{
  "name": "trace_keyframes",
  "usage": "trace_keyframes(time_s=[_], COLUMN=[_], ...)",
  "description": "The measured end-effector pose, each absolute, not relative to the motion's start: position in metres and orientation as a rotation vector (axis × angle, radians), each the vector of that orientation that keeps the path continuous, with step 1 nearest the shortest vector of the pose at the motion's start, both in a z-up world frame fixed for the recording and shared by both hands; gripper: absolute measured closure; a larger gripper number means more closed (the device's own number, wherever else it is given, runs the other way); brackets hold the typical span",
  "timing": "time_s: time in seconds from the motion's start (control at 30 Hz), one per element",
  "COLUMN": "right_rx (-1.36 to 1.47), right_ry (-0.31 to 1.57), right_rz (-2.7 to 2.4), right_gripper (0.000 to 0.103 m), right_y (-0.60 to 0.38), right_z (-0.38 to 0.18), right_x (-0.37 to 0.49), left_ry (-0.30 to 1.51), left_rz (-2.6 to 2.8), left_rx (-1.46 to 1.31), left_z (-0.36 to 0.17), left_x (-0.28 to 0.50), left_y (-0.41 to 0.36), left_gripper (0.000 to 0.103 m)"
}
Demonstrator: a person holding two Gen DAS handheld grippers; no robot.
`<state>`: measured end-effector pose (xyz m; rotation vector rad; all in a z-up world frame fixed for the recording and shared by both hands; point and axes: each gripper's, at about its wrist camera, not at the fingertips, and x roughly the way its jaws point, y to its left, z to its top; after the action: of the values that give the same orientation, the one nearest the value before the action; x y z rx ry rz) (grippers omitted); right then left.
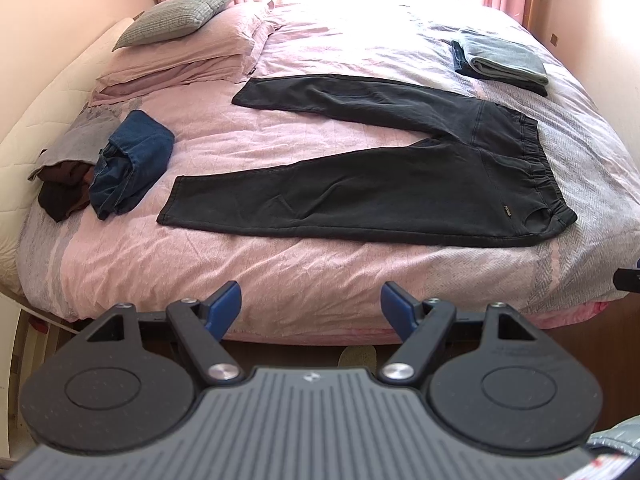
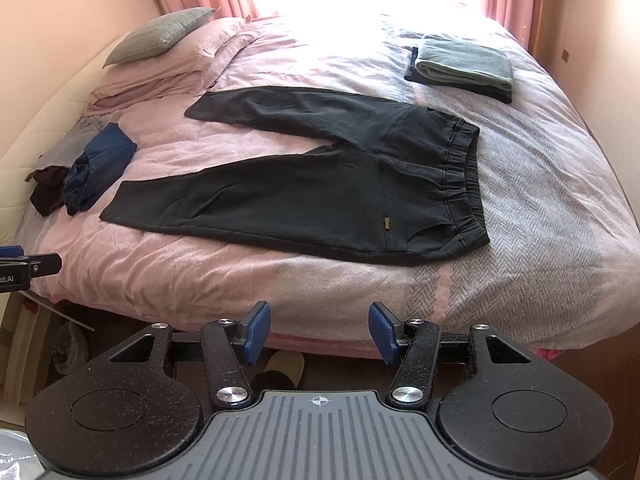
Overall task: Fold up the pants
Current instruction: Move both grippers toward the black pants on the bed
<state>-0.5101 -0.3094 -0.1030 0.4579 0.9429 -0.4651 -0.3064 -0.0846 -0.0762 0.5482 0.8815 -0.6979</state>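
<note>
I hold left gripper [image 1: 311, 308] and right gripper [image 2: 319, 334] released short of the bed [image 1: 320, 276]; splayed pants [image 1: 400, 184] risk bunching if I pinch one layer.

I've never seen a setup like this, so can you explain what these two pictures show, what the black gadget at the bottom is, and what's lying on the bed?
Each picture comes from a camera mounted on a hand-held two-finger gripper, looking forward along its fingers; a person carries one in each hand. The black gadget with blue pads is that gripper: the left gripper in one view, the right gripper in the other. Both are open and hold nothing. They hang before a bed with a pink and grey cover. On it the black elastic-waist pants lie spread flat, unfolded. Beyond the waistband sits a folded grey and dark stack of clothes; by the leg ends lies a crumpled blue garment on brown clothing, with a grey pillow farther back.
</note>
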Motion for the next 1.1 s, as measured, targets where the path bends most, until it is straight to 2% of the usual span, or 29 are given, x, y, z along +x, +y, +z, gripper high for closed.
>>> trace_keyframes(time_s=[0.27, 0.53, 0.8, 1.1], right_rx=[0.497, 0.558, 0.668, 0.775], right_ry=[0.955, 0.939, 0.8, 0.801], right_rz=[-0.52, -0.637, -0.736, -0.764], right_gripper=[0.051, 0.051, 0.051, 0.051], right_y=[-0.344, -0.395, -0.434, -0.481], right_z=[-0.111, -0.115, -0.107, -0.151], right_x=[-0.478, -0.421, -0.37, -0.338], left_ry=[0.889, 0.892, 0.842, 0.847], left_rz=[-0.746, -0.824, -0.958, -1.124], left_rx=[0.576, 0.626, 0.689, 0.717], left_z=[-0.085, -0.094, -0.092, -0.143], left_x=[-0.269, -0.195, -0.115, -0.042], left_y=[-0.129, -0.196, -0.264, -0.323], left_gripper=[0.029, 0.029, 0.029, 0.029])
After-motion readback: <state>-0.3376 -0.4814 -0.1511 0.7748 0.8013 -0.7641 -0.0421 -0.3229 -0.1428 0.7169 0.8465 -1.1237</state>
